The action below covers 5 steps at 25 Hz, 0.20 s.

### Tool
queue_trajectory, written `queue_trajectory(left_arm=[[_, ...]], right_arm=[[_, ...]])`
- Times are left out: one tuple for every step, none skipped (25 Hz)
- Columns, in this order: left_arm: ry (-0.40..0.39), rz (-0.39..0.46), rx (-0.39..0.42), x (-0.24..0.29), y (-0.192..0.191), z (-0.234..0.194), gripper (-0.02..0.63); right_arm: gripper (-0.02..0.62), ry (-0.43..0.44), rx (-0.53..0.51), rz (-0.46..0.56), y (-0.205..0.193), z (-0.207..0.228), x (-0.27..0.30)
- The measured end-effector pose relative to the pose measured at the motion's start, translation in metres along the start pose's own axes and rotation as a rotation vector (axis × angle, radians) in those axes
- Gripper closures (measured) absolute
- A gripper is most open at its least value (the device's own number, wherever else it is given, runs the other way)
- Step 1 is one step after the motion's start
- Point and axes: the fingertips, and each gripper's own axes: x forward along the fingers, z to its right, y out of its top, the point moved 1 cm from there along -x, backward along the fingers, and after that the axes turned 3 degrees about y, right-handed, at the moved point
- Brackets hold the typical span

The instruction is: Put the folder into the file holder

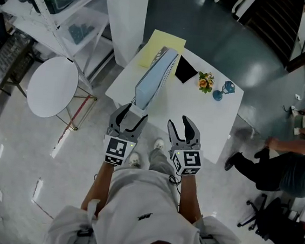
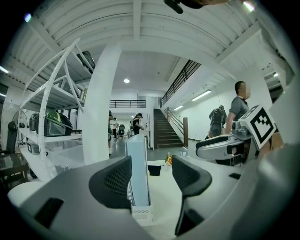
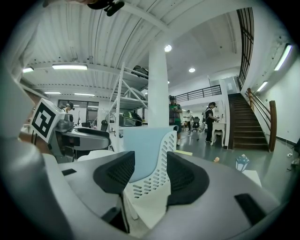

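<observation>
While my left gripper (image 1: 133,113) sits at the near end of the white slotted plastic file holder (image 1: 171,66), its jaws stand apart. That narrow end lies between them in my left gripper view, close by my left jaw and clear of my right one, so nothing is clamped. The pale blue folder (image 1: 151,83) stands upright on its edge inside the holder, which runs from near to far along the left part of the white square table (image 1: 206,124). My right gripper (image 1: 179,122) hangs over the near edge of the table, just right of the holder and apart from it, with its jaws parted and nothing between them. At the far end lies a yellow paper sheet (image 1: 163,44). Right of the holder are a flat black rectangle (image 1: 186,70), a small bunch of flowers (image 1: 205,82) and a blue ornament (image 1: 224,90).
</observation>
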Motion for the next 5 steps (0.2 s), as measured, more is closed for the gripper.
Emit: queue_trajectory(left_arm=[[0.002,-0.001,0.000,0.0005,-0.0003,-0.0006,0.324],[0.003,-0.001,0.000,0.0012,-0.0006,-0.0011,0.324],[0.005,-0.002,0.001,0.0021,-0.0009,-0.0015,0.324],[0.006,-0.003,0.001,0.0030,-0.0010,-0.0020,0.324],[0.007,-0.003,0.002,0.0038,-0.0011,-0.0025,0.324]], right_arm=[[0.379,0.002,0.000,0.001,0.0002,-0.0001,0.0009],[0.379,0.003,0.001,0.002,0.0004,-0.0001,0.0019],[0.380,0.005,0.001,0.003,0.0006,-0.0001,0.0028],[0.380,0.006,0.001,0.005,0.0010,-0.0002,0.0039],[0.380,0.008,0.002,0.006,0.0014,-0.0002,0.0049]])
